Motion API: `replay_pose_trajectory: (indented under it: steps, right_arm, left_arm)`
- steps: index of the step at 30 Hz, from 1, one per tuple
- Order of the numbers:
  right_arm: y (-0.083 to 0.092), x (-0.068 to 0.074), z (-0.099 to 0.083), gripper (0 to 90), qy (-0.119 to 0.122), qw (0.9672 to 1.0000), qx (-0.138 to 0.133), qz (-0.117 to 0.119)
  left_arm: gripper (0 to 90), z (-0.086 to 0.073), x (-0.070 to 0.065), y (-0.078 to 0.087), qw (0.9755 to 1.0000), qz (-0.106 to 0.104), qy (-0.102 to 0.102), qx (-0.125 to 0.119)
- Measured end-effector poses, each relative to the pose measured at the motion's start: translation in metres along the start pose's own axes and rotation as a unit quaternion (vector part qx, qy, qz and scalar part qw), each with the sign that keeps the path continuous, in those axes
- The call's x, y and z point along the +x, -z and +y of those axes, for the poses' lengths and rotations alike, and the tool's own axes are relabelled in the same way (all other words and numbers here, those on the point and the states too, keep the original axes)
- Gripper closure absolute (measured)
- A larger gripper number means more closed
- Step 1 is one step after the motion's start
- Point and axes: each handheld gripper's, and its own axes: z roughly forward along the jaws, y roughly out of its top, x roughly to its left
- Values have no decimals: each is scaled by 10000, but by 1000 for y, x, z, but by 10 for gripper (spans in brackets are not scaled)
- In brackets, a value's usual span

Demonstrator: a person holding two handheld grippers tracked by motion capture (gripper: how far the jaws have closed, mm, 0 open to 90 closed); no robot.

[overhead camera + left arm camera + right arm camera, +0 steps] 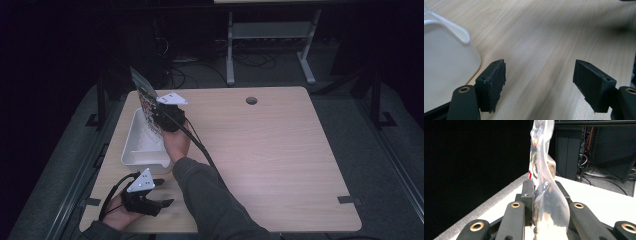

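My right gripper (pixel 161 118) is shut on a clear plastic packet (pixel 145 98) with printed contents and holds it upright over the far end of a white tray (pixel 134 148). In the right gripper view the packet (pixel 544 180) stands on edge, pinched between the two black jaws of the right gripper (pixel 544 195), and rises past the top of the frame. My left gripper (pixel 161 193) rests low at the table's near left corner, just in front of the tray. Its jaws (pixel 539 80) stand wide open over bare wood, with the tray's rounded corner (pixel 461 37) to their left.
A light wooden table (pixel 270 150) has a cable hole (pixel 251 100) near its far edge. Its left edge lies close beside the tray. Behind the table stand a grey desk frame (pixel 270 40) and cables on the dark floor.
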Motion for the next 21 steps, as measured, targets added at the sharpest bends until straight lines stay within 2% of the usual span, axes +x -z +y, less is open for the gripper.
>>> replay_pose_trajectory:
  steps: [6, 9, 13, 18, 21]
  right_arm:
    - [3, -2, -4, 747, 67, 10000, 45, -26]
    - [6, -2, -5, 744, 236, 9996, 157, -74]
    - [8, -2, -7, 742, 328, 9992, 204, -79]
    - [10, 3, -7, 738, 633, 9974, 329, 46]
    - [12, 1, -6, 735, 711, 9963, 469, 88]
  left_arm:
    - [256, 0, 0, 0, 10000, -10, 8, 1]
    - [257, 0, 0, 0, 10000, -13, 5, 9]
    - [256, 0, 0, -1, 10000, -21, -1, 14]
    - [257, 0, 0, 0, 10000, -16, 7, 1]
    - [257, 0, 1, -1, 10000, -17, -16, 29]
